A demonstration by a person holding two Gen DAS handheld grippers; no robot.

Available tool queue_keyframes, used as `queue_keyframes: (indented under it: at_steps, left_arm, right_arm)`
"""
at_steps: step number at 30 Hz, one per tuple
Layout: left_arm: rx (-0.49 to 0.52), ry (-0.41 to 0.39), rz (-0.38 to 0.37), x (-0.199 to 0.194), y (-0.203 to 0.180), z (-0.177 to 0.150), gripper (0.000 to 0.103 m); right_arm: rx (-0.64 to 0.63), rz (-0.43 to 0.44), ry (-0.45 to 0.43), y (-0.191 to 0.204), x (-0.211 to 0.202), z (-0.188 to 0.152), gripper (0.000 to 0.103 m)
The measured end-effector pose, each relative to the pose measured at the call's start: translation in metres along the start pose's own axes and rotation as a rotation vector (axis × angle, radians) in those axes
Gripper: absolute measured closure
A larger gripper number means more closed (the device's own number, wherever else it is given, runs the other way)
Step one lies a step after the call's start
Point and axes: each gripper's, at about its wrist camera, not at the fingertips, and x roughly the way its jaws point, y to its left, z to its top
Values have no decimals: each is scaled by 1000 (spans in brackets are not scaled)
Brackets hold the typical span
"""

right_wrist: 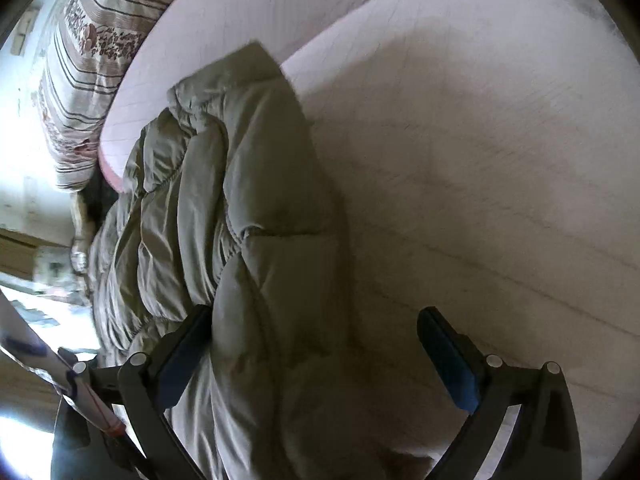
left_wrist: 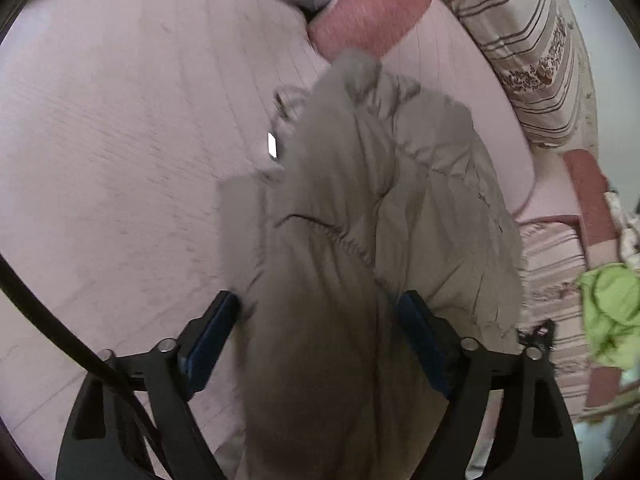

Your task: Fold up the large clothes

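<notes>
Left wrist view shows a grey-beige quilted puffer jacket [left_wrist: 360,208] lying crumpled on a pale pink bed sheet [left_wrist: 120,140], filling the centre and lower middle of the frame. The left gripper [left_wrist: 320,312] has its fingers spread wide, with a bulge of the jacket between them; motion blur makes it hard to say whether the blue pads [left_wrist: 212,332] press on the fabric. A striped, flower-patterned quilt [left_wrist: 532,60] sits at upper right and a lime-green garment [left_wrist: 608,312] at the right edge.

Right wrist view shows the same jacket [right_wrist: 224,208] left of centre on the sheet [right_wrist: 480,140]. The right gripper [right_wrist: 316,336] is spread fully, jacket fabric against its left pad [right_wrist: 184,356], the right pad clear.
</notes>
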Motion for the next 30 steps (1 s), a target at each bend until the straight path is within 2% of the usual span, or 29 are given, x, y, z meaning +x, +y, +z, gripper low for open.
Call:
queue_keyframes:
  at_steps: [3, 7, 8, 9, 10, 12, 15, 16, 19, 24, 30]
  left_arm:
    - [0, 22, -42, 14, -3, 5, 7]
    - [-22, 5, 43, 22, -15, 5, 5]
    - [-37, -10, 77, 22, -20, 3, 8]
    - [-44, -26, 110, 19, -25, -1, 17]
    - [-44, -40, 131, 17, -30, -3, 22]
    - [-21, -69, 172, 7, -44, -12, 43]
    - [11, -80, 204, -9, -57, -23, 60]
    - [16, -82, 209, -12, -57, -25, 62]
    - [36, -91, 240, -26, -60, -40, 67]
    - [29, -93, 271, -40, -54, -58, 69]
    - [21, -85, 261, -50, -45, -79, 72]
  right_arm:
    - [-10, 57, 35, 4, 16, 4, 0]
    - [-43, 79, 47, 20, 33, 11, 0]
    - [-25, 74, 35, 24, 36, 13, 0]
    - [-14, 71, 26, 26, 38, 14, 3]
    - [-3, 70, 19, 29, 38, 13, 9]
    - [10, 65, 7, 34, 36, 9, 20]
    - [-6, 59, 3, 40, 23, 3, 39]
    - [-11, 58, 4, 42, 19, 1, 44]
    - [-35, 43, 2, 52, 9, -7, 48]
    - [-65, 24, 6, 61, 0, -25, 50]
    - [-81, 41, 23, 53, -8, -48, 50]
